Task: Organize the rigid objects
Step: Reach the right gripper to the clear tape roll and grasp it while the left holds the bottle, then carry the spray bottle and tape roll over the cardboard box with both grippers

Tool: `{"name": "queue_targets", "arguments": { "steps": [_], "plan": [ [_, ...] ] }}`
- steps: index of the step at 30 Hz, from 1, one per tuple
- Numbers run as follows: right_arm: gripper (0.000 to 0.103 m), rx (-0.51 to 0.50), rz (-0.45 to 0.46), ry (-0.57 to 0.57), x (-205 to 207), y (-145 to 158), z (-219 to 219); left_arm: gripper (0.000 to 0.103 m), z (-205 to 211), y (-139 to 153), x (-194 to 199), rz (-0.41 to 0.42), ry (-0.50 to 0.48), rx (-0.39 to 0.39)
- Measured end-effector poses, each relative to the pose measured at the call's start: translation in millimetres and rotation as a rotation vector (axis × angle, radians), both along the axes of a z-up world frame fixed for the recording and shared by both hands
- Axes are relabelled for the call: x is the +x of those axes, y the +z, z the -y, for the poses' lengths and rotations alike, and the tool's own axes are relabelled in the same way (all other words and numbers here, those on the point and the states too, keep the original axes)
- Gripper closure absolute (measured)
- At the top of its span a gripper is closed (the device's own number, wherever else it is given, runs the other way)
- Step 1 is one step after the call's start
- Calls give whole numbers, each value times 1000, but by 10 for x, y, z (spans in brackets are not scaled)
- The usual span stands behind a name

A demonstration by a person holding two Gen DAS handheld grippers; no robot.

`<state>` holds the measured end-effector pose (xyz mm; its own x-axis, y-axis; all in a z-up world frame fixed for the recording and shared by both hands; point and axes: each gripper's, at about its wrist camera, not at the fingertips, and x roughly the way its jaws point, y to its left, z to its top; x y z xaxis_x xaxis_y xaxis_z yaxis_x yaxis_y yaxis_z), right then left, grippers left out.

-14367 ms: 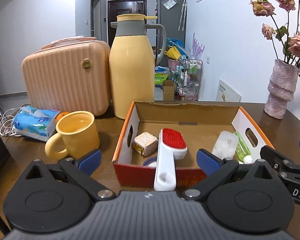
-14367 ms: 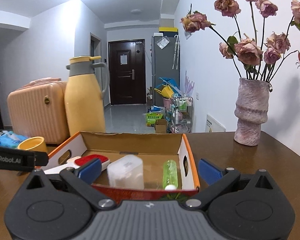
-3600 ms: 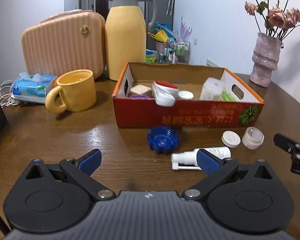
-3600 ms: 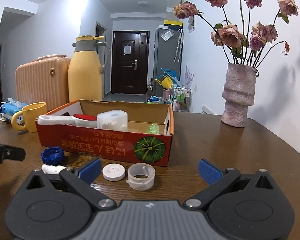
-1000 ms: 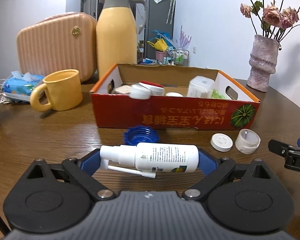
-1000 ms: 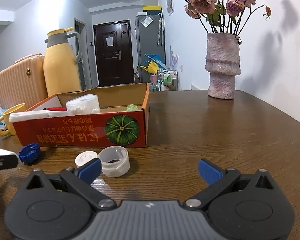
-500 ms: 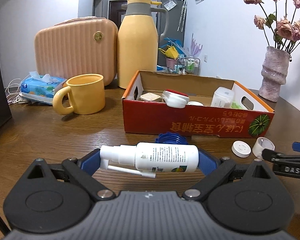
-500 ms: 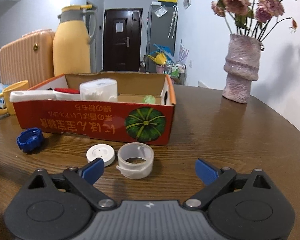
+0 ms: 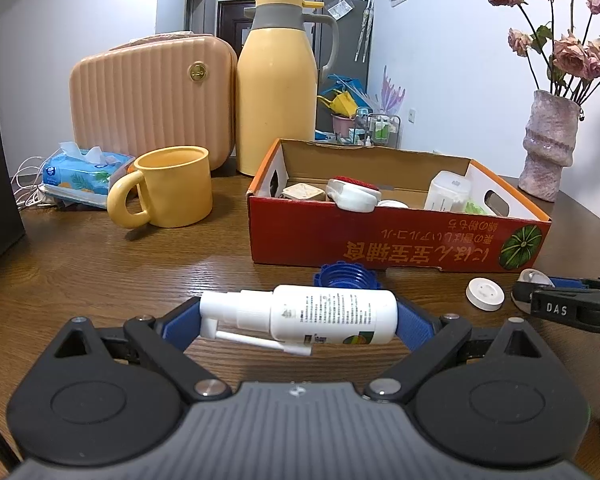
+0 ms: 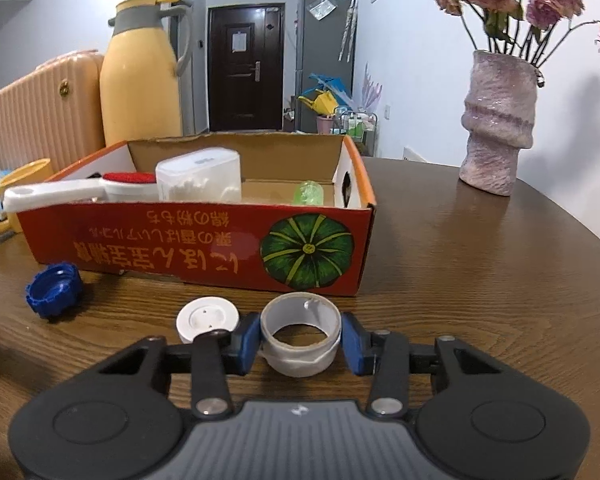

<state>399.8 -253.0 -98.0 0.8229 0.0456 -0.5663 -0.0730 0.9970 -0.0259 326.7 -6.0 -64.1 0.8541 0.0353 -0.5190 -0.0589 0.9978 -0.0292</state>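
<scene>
The left tool is clamped end to end on a white plastic spray bottle lying crosswise, above the brown wooden table. The right tool is closing on a translucent round cap between its blue pads, with a red cardboard box at twelve o'clock.

The left gripper is being held pointing forward and downward, its blue pads being pressed against the two ends of a spray bottle carried crosswise. The right gripper is being angled downward as well, its jaws being closed around a clear cap, both pads at its sides.
</scene>
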Motion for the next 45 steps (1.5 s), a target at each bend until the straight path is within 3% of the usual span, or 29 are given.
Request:
{"name": "queue_targets", "arguments": {
  "steps": [8, 21, 31, 45],
  "plan": [
    [61, 27, 82, -28, -230, 72, 53, 4, 4, 7, -10, 3, -3, -3],
    [61, 41, 226, 49, -706, 256, -163, 4, 14, 71, -83, 36, -13, -7],
    [61, 56, 279, 48, -638, 392, -209, 4, 48, 233, -83, 73, -20, -22],
    [61, 78, 357, 27, -260, 574, -323, 4, 182, 609, 294, 167, -8, -50]
  ]
}}
